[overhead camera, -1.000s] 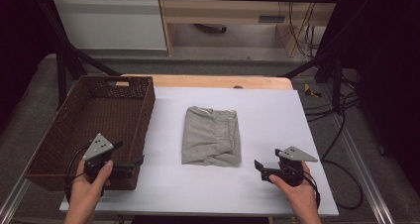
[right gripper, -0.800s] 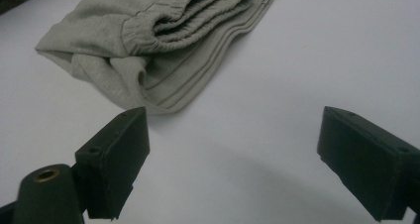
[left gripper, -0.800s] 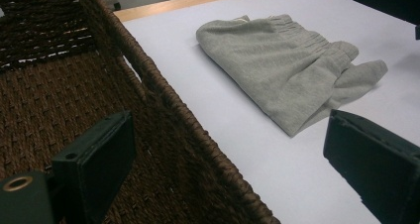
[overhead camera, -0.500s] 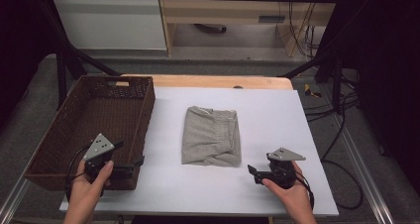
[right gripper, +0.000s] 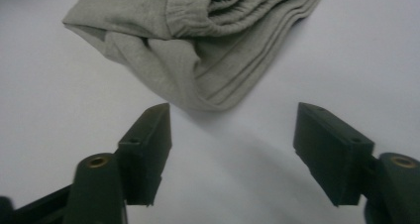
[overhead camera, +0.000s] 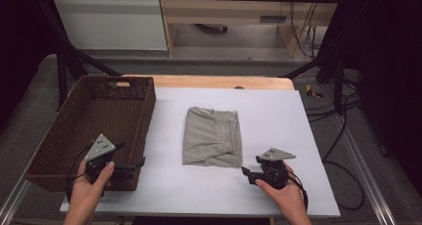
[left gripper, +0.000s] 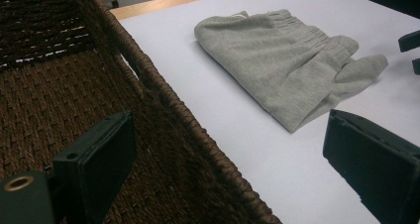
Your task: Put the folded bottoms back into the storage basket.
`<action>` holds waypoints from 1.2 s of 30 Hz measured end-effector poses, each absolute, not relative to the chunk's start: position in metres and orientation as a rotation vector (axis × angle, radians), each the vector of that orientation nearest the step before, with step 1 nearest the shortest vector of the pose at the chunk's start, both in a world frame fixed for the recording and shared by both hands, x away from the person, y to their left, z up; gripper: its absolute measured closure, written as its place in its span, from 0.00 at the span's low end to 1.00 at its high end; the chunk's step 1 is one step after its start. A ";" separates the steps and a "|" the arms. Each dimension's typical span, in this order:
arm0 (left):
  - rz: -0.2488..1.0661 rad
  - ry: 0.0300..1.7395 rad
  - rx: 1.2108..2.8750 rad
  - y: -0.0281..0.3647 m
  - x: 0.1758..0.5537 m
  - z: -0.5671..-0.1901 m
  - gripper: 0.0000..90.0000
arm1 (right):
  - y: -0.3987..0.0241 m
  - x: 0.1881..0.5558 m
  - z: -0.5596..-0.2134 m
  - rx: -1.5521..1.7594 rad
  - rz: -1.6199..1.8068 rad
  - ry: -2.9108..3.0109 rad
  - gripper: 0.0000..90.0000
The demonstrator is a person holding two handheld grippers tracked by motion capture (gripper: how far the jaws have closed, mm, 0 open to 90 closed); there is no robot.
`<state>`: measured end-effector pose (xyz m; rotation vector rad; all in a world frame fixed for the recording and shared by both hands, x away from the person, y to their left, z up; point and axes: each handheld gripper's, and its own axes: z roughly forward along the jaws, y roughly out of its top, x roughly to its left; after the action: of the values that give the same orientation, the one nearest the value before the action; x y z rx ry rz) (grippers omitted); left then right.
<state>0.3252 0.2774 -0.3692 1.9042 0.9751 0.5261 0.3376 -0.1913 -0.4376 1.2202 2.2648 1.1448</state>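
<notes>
A folded grey garment (overhead camera: 212, 137) (left gripper: 287, 65) (right gripper: 198, 40) lies flat in the middle of the white table. A brown wicker basket (overhead camera: 145, 116) (left gripper: 163, 95) stands at the left. My left gripper (overhead camera: 137, 165) (left gripper: 233, 159) is open at the basket's near right corner, one jaw over the basket's inside and one over the table. My right gripper (overhead camera: 246, 171) (right gripper: 233, 135) is low on the table, just short of the garment's near right corner and pointing at it. Its jaws have just been closing but still stand apart, with nothing between them.
The white table top (overhead camera: 271, 113) has bare room right of the garment and along the front. A wooden edge (overhead camera: 214, 81) runs along the far side. Cables (overhead camera: 343, 105) lie on the floor at the right. The right gripper's tips (left gripper: 411, 48) show beyond the garment.
My right gripper has slid left along the front of the table toward the garment's near corner, and its jaws stand closer together. The left hand and the garment have not moved.
</notes>
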 end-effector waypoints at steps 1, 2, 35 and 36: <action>0.526 0.975 1.906 0.277 0.325 -0.369 0.07 | -0.190 0.338 -0.438 1.223 1.154 2.269 0.41; 0.527 0.975 1.909 0.277 0.325 -0.369 0.07 | -0.189 0.339 -0.438 1.205 1.156 2.283 0.43; 0.514 0.984 1.927 0.277 0.327 -0.369 0.08 | -0.149 0.357 -0.452 1.129 1.114 2.395 0.97; 0.513 0.984 1.929 0.277 0.327 -0.369 0.08 | -0.149 0.357 -0.452 1.129 1.114 2.395 0.97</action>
<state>0.3271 0.2773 -0.3688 1.9287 0.9836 0.5130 0.3572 -0.1486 -0.4516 1.1287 2.3946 1.1143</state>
